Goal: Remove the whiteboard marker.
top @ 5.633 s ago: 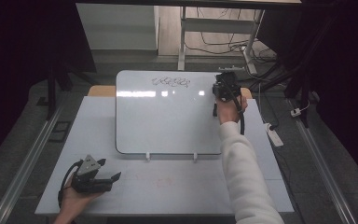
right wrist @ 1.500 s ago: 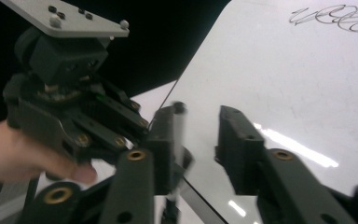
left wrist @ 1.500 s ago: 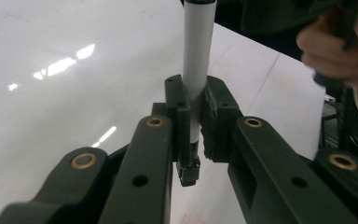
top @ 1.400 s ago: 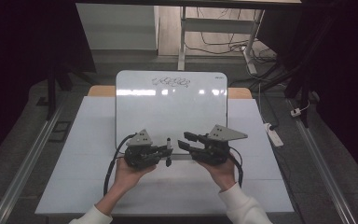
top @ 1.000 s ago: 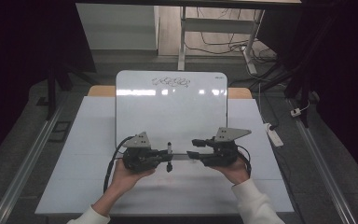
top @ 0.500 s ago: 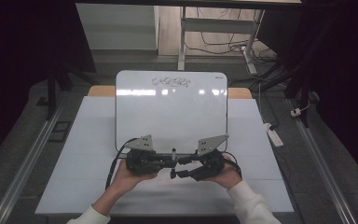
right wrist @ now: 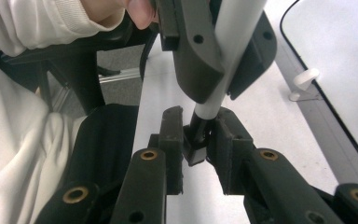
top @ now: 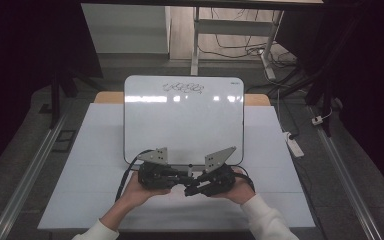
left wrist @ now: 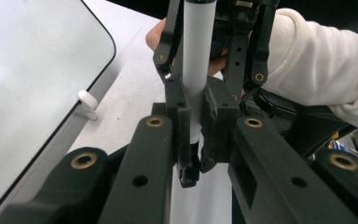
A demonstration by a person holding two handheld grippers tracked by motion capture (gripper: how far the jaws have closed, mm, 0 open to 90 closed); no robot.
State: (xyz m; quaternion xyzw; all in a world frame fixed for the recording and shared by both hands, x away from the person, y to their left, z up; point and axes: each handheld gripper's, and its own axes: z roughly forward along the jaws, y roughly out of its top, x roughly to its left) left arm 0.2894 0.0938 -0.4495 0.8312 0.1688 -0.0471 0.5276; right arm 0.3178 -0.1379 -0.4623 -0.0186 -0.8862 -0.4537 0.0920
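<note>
A: What is hard to make out?

B: From above, the marker [top: 190,174] is a thin sliver between the two grippers, mostly covered by them. The scribble at the whiteboard's [top: 184,117] twelve o'clock edge is too small to read. In the left gripper view the marker's [left wrist: 195,70] far end is cut off at the top.

A: Where does the marker sit, and how do the jaws stand?

B: Near the table's [top: 80,165] six o'clock edge, just below the whiteboard. The left gripper [left wrist: 195,126] has its jaws clamped on the white barrel. The right gripper [right wrist: 196,140] has its jaws closed on the black cap [right wrist: 196,142] at the barrel's end.

A: What is around them?

B: A small white clip [left wrist: 86,100] at the board's edge, and a power strip [top: 294,145] on the floor at three o'clock.

A: Counts?

B: One marker, one whiteboard, two grippers, two hands in white sleeves [top: 267,220].
</note>
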